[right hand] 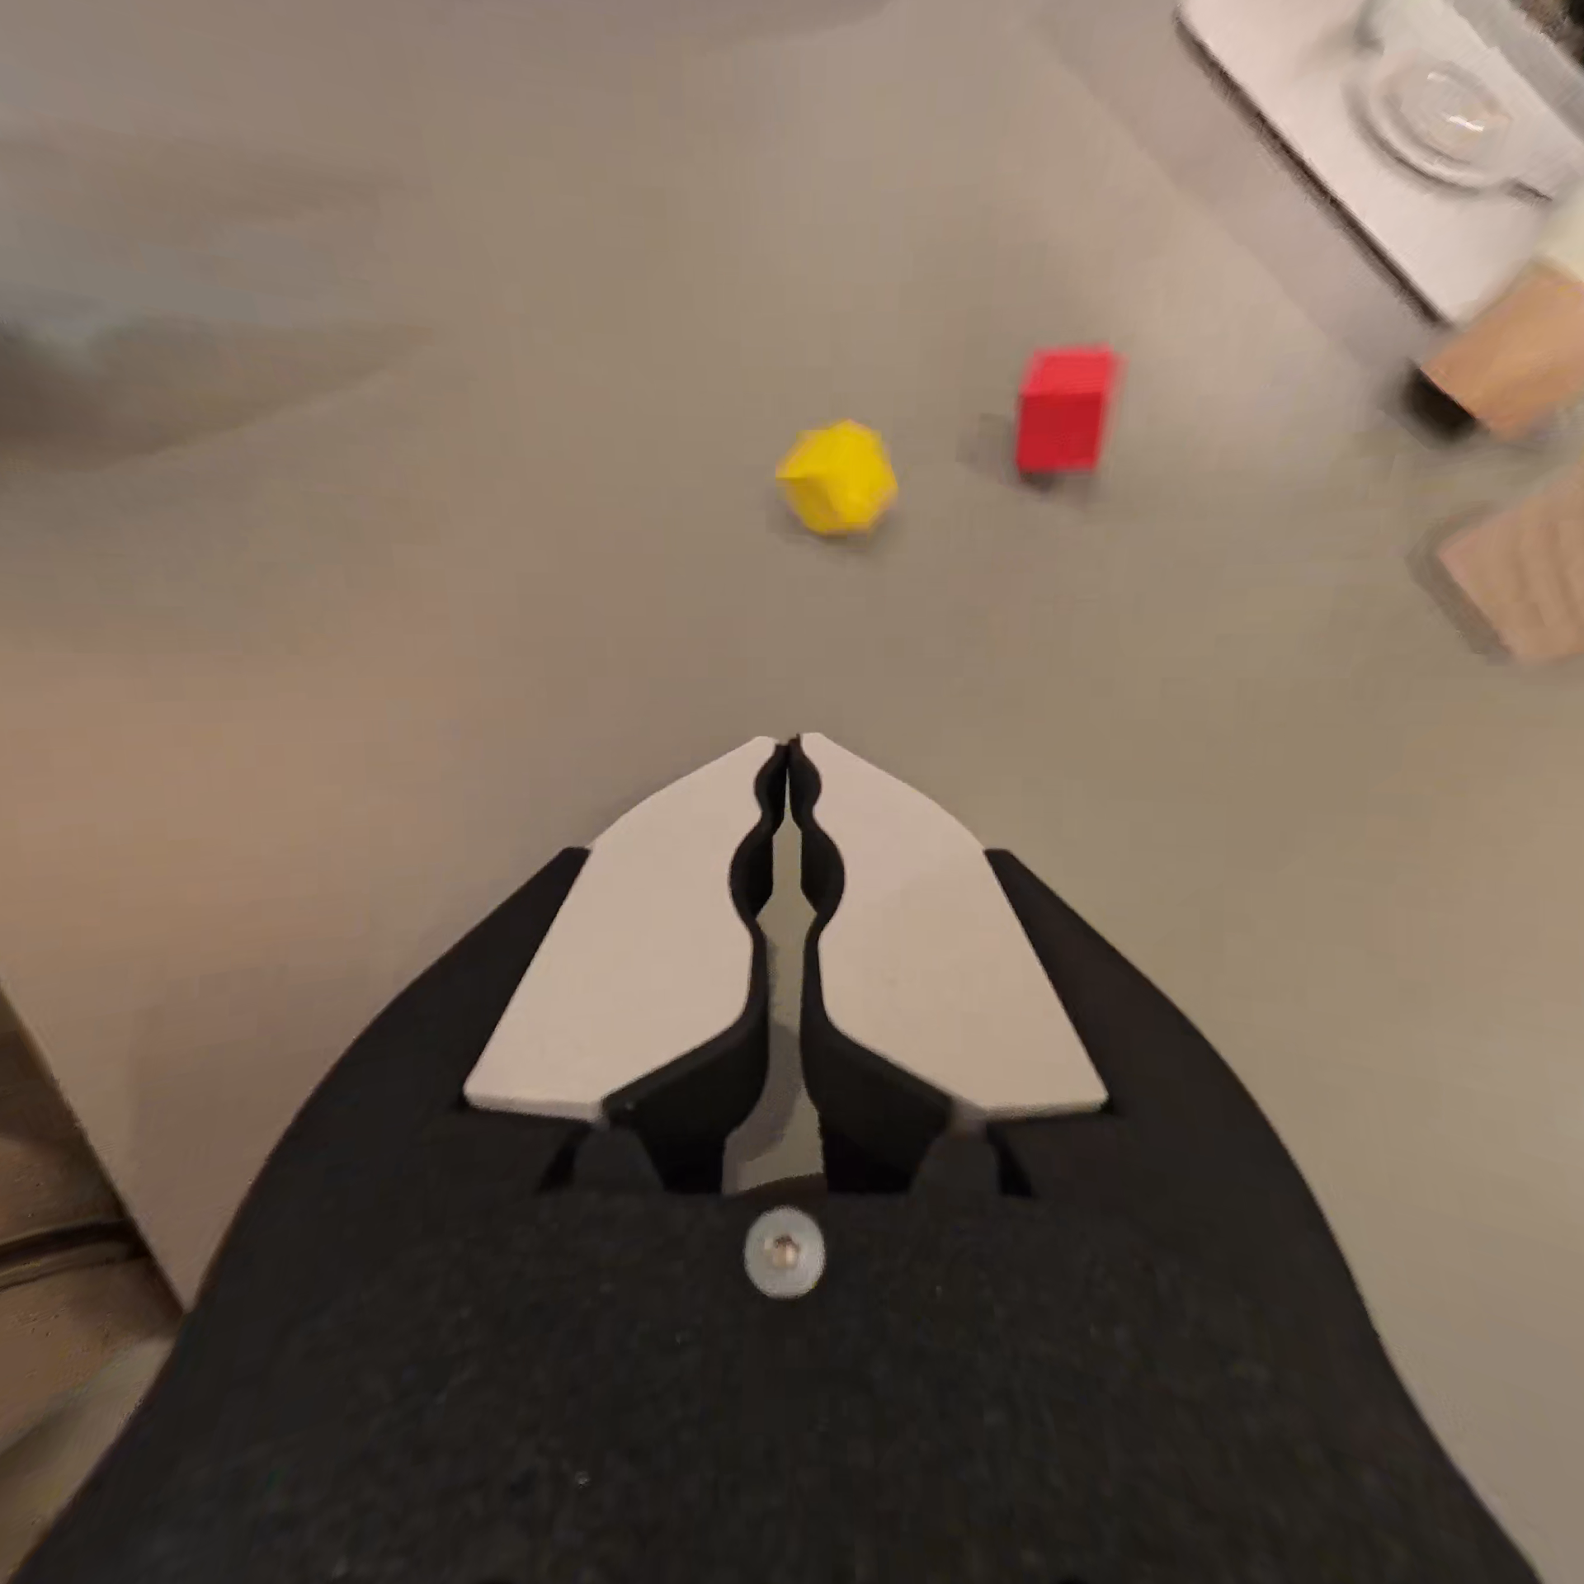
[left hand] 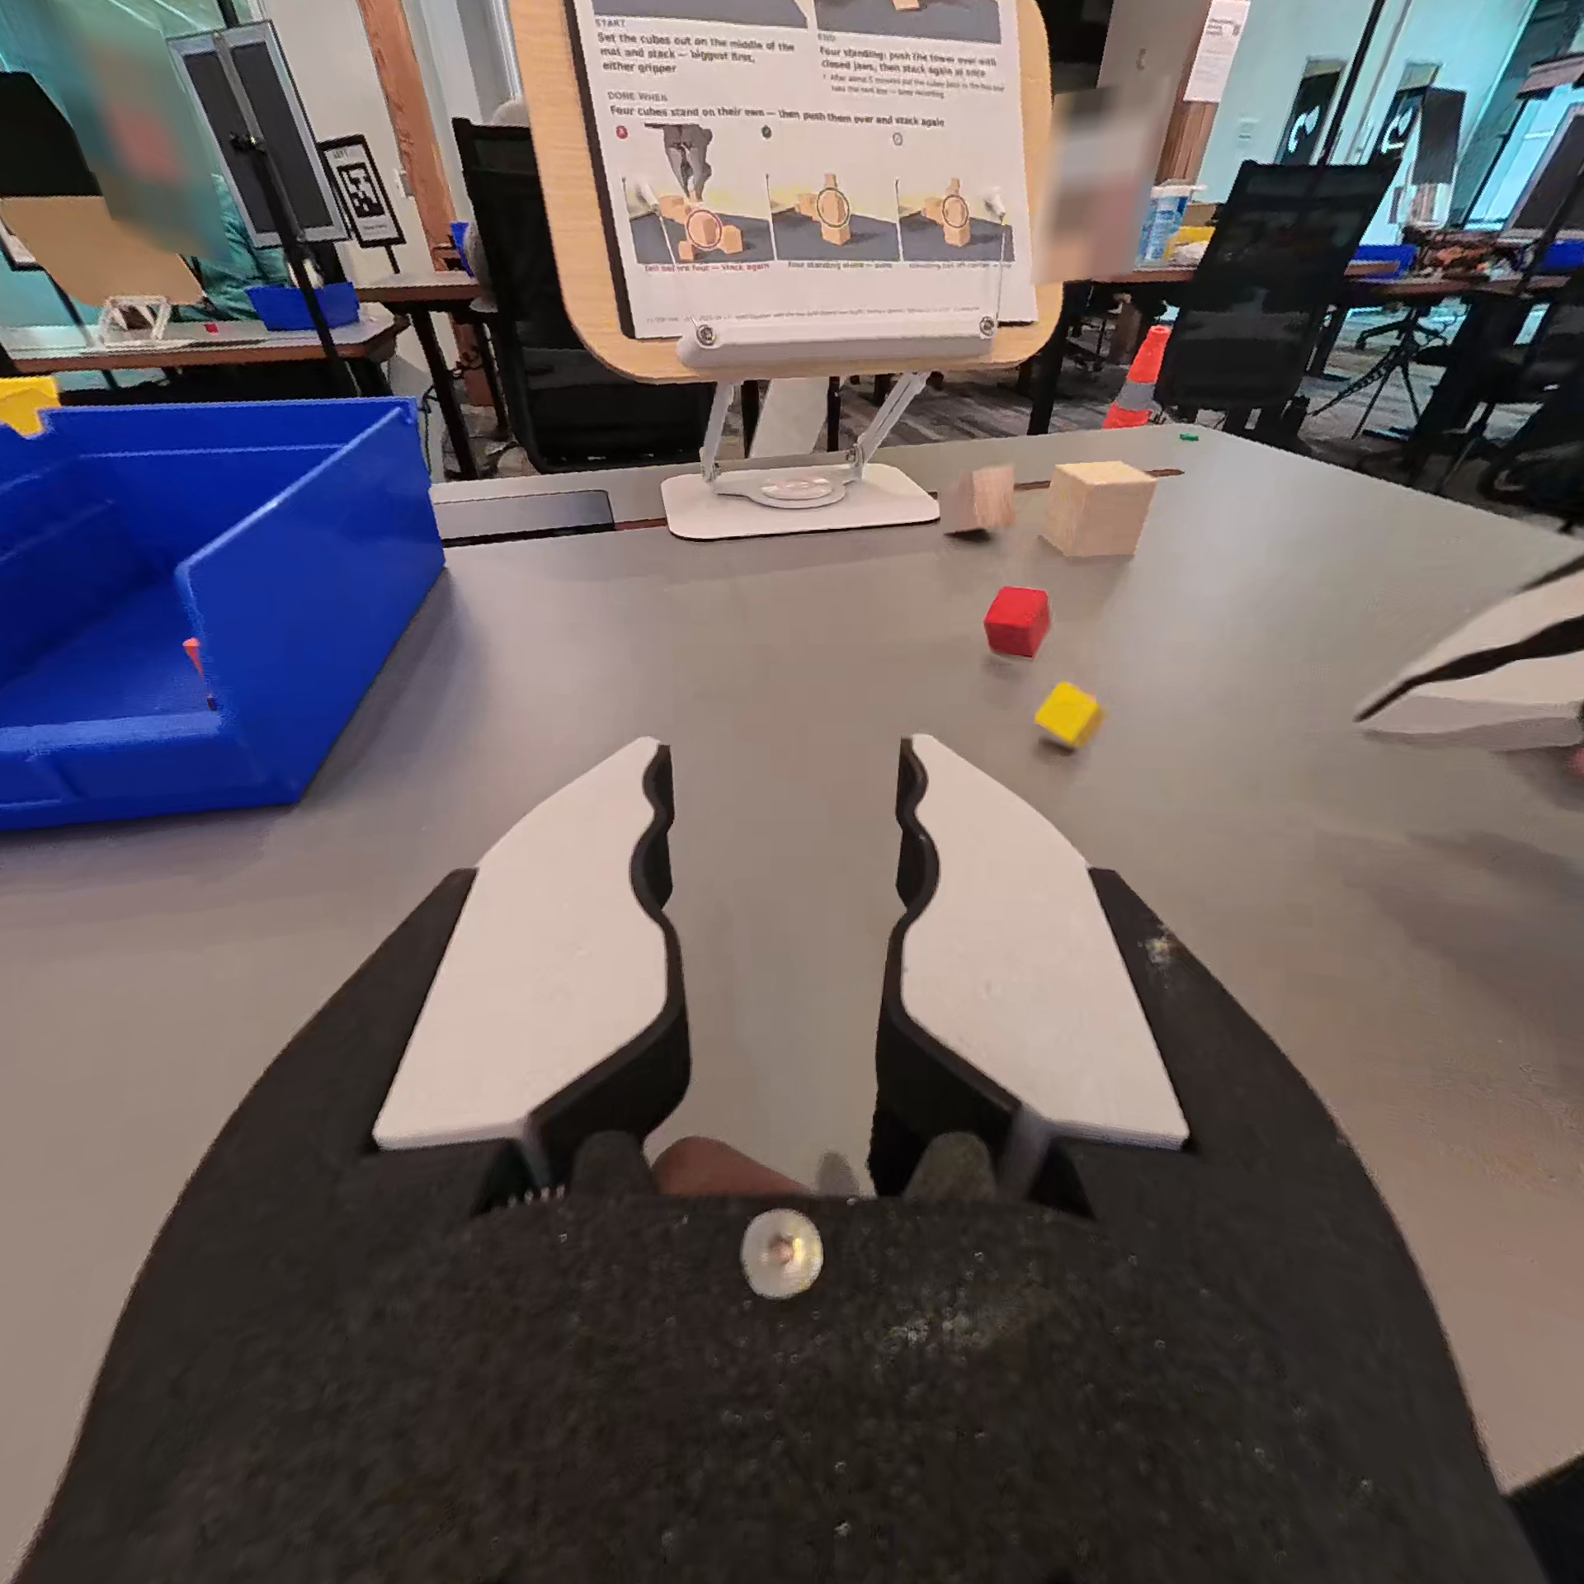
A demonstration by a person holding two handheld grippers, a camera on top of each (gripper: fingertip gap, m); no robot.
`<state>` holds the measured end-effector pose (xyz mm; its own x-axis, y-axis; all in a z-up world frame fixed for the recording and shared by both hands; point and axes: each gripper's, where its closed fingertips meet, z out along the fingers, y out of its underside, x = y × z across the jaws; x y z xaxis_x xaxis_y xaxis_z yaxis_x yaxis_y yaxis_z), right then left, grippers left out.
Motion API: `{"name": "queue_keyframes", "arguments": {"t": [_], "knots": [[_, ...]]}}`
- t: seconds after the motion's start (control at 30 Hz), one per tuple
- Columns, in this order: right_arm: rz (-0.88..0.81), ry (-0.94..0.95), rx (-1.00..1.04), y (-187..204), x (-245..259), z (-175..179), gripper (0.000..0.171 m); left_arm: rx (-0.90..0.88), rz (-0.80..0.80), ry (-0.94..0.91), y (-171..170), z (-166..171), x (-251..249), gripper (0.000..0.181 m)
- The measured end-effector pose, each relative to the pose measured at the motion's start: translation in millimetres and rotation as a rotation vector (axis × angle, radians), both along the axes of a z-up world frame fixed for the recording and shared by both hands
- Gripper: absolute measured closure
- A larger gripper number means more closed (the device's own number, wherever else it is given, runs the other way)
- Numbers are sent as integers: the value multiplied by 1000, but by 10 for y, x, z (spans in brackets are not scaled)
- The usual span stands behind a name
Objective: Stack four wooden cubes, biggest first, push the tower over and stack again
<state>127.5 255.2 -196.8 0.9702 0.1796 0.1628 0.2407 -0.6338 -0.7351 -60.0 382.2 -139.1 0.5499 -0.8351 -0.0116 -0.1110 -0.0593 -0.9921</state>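
Note:
Four cubes lie scattered on the grey table (left hand: 771, 651). The biggest, plain wood cube (left hand: 1099, 507) sits far right. A smaller plain wood cube (left hand: 980, 501) is blurred and tipped beside it. A red cube (left hand: 1017, 621) and a small yellow cube (left hand: 1068, 715) are nearer, both blurred and tilted. My left gripper (left hand: 784, 754) is open and empty, left of the cubes. My right gripper (right hand: 790, 742) is shut and empty, short of the yellow cube (right hand: 837, 489) and red cube (right hand: 1063, 410). It also shows at the right edge of the left wrist view (left hand: 1491, 677). Both wood cubes (right hand: 1517, 369) (right hand: 1521, 583) are at the right edge.
A blue bin (left hand: 171, 600) stands at the left on the table. A white stand base (left hand: 801, 501) with a wooden instruction board (left hand: 806, 171) is at the back, also in the right wrist view (right hand: 1371, 146). The table's edge (right hand: 86, 1140) shows at lower left.

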Motion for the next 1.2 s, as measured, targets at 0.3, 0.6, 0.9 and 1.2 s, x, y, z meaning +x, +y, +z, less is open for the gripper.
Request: {"name": "queue_keyframes", "arguments": {"t": [0.3,0.6,0.9,1.2], "knots": [[-247,117,242,-335,279,232,112,106,-23,25,-159,38,124,126],[-422,176,310,-486,408,143,103,87,81,48,-146,99,-24,129],[-478,188,349,-591,449,175,100,115,98,63,-158,103,-49,129],[-486,174,342,-627,468,167,101,106,84,56,-135,26,-8,131]]}}
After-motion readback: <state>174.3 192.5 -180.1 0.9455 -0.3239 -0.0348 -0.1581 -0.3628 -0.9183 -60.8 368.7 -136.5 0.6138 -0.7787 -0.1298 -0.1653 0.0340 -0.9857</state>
